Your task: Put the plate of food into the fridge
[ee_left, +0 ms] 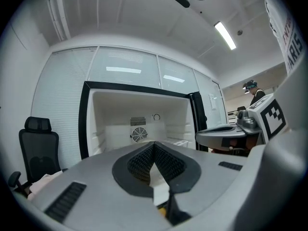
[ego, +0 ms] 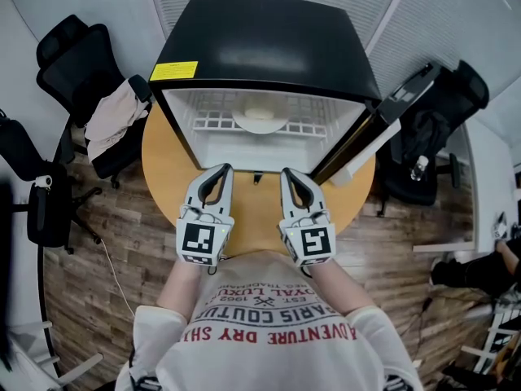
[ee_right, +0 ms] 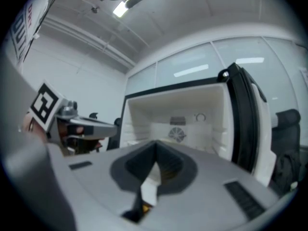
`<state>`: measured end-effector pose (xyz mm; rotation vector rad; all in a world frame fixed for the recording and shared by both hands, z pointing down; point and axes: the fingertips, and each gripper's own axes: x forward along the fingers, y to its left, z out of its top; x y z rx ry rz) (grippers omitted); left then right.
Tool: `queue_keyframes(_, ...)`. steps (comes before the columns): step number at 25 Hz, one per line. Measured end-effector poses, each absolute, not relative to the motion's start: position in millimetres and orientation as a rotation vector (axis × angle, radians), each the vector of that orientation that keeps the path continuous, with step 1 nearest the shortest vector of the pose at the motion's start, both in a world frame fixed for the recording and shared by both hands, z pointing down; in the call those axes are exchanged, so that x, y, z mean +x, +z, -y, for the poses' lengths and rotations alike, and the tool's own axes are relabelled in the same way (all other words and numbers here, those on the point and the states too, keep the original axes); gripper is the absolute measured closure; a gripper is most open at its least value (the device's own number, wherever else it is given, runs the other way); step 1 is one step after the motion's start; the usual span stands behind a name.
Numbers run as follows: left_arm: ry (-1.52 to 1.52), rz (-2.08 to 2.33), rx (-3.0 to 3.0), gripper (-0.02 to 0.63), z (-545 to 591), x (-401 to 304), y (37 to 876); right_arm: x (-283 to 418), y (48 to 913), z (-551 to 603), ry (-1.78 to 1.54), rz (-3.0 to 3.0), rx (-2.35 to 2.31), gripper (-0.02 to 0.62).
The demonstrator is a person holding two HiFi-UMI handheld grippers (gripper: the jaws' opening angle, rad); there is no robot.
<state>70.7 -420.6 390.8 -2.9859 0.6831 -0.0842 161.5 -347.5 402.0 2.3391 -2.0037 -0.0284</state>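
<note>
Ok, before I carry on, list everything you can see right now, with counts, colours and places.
fridge: one, black outside, white inside, on the table, door open at right
plate: one, white, pale food on it, on the fridge's wire shelf
table: one, round, wooden, under the fridge
chairs: three, black, two left, one right
clothes: pale, draped over a left chair
left gripper: grey, shut, empty, before the fridge
right gripper: grey, shut, empty, beside it

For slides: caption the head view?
Plate of food on shelf in open fridge; left gripper and right gripper shut, empty.
</note>
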Motion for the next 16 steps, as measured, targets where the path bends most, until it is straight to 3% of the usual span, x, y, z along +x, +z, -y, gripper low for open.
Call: queue_keyframes(16, -0.034, -0.657, -3.02, 0.572, 426.1, 68.5, 390.2, 155.6, 410.5, 355.7, 0.023, 2.011, 2.342, 0.568)
